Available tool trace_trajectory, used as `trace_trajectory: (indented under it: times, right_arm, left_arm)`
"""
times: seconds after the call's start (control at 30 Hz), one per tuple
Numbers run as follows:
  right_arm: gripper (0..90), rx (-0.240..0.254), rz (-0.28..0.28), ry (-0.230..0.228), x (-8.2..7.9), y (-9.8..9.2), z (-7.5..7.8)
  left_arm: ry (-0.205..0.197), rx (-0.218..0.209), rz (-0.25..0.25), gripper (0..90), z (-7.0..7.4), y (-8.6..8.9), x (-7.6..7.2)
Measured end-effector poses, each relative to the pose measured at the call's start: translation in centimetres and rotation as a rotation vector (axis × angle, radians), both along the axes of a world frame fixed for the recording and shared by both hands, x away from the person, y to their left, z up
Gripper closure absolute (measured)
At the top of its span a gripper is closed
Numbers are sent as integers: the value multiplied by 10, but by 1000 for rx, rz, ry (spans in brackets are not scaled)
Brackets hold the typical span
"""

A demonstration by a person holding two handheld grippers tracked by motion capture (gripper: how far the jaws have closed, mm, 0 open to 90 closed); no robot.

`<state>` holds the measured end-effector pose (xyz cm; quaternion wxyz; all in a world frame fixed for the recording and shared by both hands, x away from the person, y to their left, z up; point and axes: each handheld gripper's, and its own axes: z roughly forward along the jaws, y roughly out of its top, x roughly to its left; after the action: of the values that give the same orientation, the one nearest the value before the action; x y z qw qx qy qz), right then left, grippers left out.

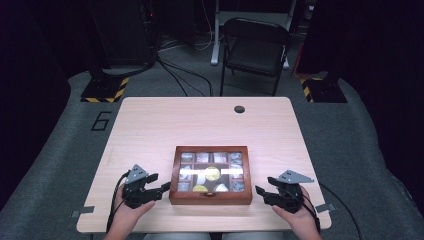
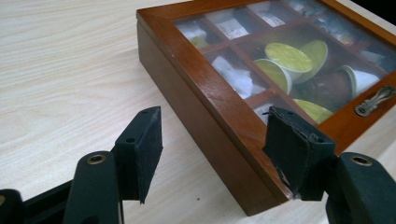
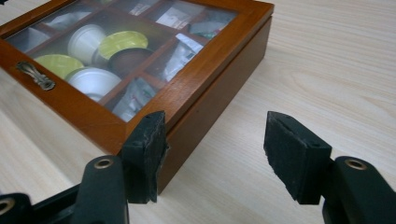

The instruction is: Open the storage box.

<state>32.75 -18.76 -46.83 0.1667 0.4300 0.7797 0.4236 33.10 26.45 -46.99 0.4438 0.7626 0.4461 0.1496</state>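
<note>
Box [image 1: 210, 174] is sitting lower centre of the high view, lid closed, on the table [image 1: 165, 125]. You're bringing the left gripper [image 1: 161, 184] in at its lower-left corner and the right gripper [image 1: 260, 192] at its lower-right corner. Both sets of jaws are standing part open, gripping nothing.

In the left gripper view, the left gripper [image 2: 215, 149] is straddling the corner edge; the right-hand pad [image 2: 292, 149] is overlapping the box [image 2: 205, 93], contact unclear. In the right gripper view, the right gripper [image 3: 219, 154] has its left-hand pad [image 3: 147, 144] at the corner of the box [image 3: 196, 93], the other well off on bare wood.

My read: you're setting up to hold the box and lift the lid.
- Latch [image 2: 374, 99] is sitting mid front edge, so one gripper needs to be heading there.
- Keep the other bracing the side wall, not the lid frame.
- Keep pads off the glass [image 3: 93, 42].
</note>
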Motion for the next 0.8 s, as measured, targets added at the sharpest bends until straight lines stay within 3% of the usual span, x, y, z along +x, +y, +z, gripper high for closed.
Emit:
trace_trajectory:
  times: [0.3, 0.5, 0.8]
  right_arm:
    - [387, 10, 64, 18, -10, 15, -2]
    - [401, -22, 106, 14, -13, 24, -5]
    - [452, -32, 117, 9, -15, 27, -6]
  left_arm:
    - [5, 1, -41, 365, 0, -6, -11]
    - [-3, 14, -62, 365, 1, -11, -16]
    - [-4, 10, -63, 365, 0, -10, -15]
